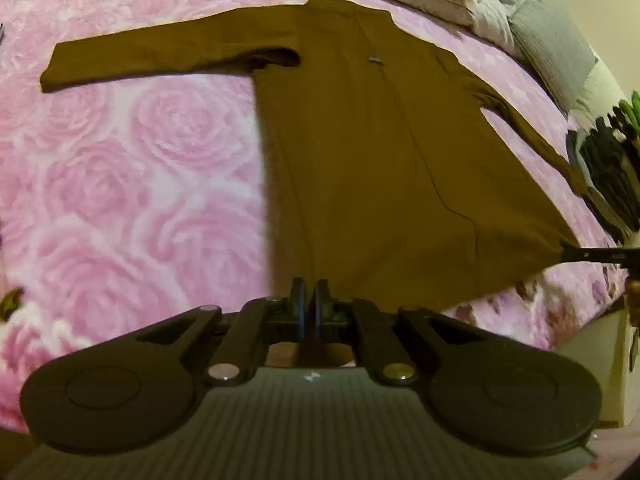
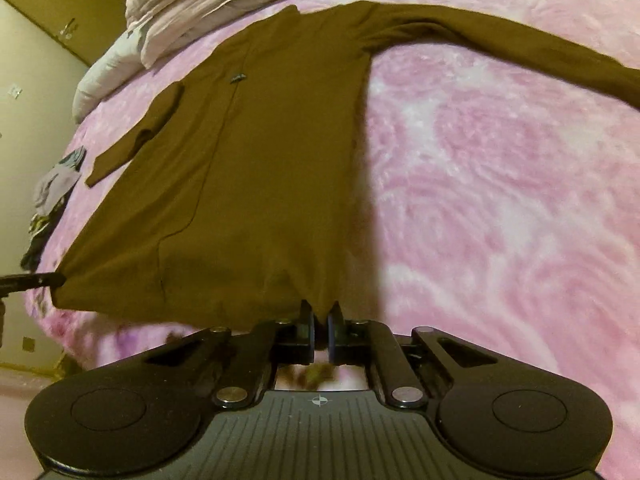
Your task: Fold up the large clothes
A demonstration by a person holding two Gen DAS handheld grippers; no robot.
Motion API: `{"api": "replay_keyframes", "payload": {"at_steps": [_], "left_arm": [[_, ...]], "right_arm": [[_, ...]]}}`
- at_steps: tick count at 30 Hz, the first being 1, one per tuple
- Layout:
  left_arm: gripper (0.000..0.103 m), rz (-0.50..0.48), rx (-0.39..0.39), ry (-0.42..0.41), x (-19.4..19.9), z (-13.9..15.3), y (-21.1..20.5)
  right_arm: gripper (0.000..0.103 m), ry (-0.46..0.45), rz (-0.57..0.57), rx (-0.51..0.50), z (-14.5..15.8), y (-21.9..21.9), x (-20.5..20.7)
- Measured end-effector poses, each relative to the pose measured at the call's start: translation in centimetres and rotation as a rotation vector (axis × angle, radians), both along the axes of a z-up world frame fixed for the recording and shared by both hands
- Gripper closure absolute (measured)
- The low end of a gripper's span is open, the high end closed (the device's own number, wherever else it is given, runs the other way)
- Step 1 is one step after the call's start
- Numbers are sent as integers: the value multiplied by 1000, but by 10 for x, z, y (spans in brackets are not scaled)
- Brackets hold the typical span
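A brown long-sleeved garment (image 1: pixel 360 152) lies spread flat on a pink rose-patterned blanket (image 1: pixel 120 184), collar far, hem near. One sleeve stretches out to the left (image 1: pixel 160 56); the other runs down the right side (image 1: pixel 520 128). My left gripper (image 1: pixel 310 300) is shut on the hem's left corner. In the right wrist view the same garment (image 2: pixel 260 160) reaches away, and my right gripper (image 2: pixel 320 316) is shut on the hem's right corner. Each gripper shows in the other's view: the right gripper (image 1: pixel 568 254) and the left gripper (image 2: pixel 58 279), both pinching hem corners. The hem hangs slightly lifted between them.
Pale pillows and bedding (image 2: pixel 192 4) are heaped at the bed's head, with a grey pillow (image 1: pixel 552 44) beside them. A pile of dark clothes (image 1: pixel 608 176) lies at the bed's side edge, also visible as clothes (image 2: pixel 52 192). A cream wall (image 2: pixel 32 92) stands beyond that edge.
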State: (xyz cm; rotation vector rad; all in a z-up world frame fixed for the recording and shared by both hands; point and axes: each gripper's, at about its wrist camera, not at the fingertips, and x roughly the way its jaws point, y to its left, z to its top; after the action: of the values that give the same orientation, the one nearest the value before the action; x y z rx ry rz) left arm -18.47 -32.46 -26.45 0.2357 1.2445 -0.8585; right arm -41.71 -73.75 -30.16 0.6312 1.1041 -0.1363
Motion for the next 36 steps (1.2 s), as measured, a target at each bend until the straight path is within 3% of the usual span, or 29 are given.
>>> {"api": "replay_keyframes", "payload": {"at_steps": [4, 8, 10, 11, 12, 15, 19, 21, 29, 33, 36], "left_arm": [[101, -14, 42, 25, -26, 2, 6], [99, 14, 131, 84, -40, -27, 13], [99, 1, 222, 46, -43, -35, 10], [96, -2, 243, 31, -42, -35, 10], [93, 6, 249, 16, -38, -33, 11], [79, 31, 236, -44, -16, -25, 12], [70, 64, 205, -132, 38, -16, 10], [59, 98, 192, -184, 74, -12, 12], [56, 197, 174, -314, 256, -29, 31], [56, 230, 165, -274, 326, -64, 36], [58, 222, 154, -213, 351, -86, 35]], "right_arm": [[102, 77, 13, -10, 5, 8, -21], [100, 173, 15, -67, -18, 16, -21], [80, 224, 25, -171, -21, 20, -15], [53, 229, 36, -224, -18, 24, -12], [38, 211, 40, -247, -13, 25, -9], [38, 172, 29, -248, -1, 29, 8], [38, 127, 47, -258, 11, 49, 47], [38, 110, 52, -270, 14, 64, 73], [38, 96, 2, -321, 1, 135, 189], [38, 113, -3, -334, -17, 171, 251], [38, 114, 15, -337, -25, 192, 290]]}}
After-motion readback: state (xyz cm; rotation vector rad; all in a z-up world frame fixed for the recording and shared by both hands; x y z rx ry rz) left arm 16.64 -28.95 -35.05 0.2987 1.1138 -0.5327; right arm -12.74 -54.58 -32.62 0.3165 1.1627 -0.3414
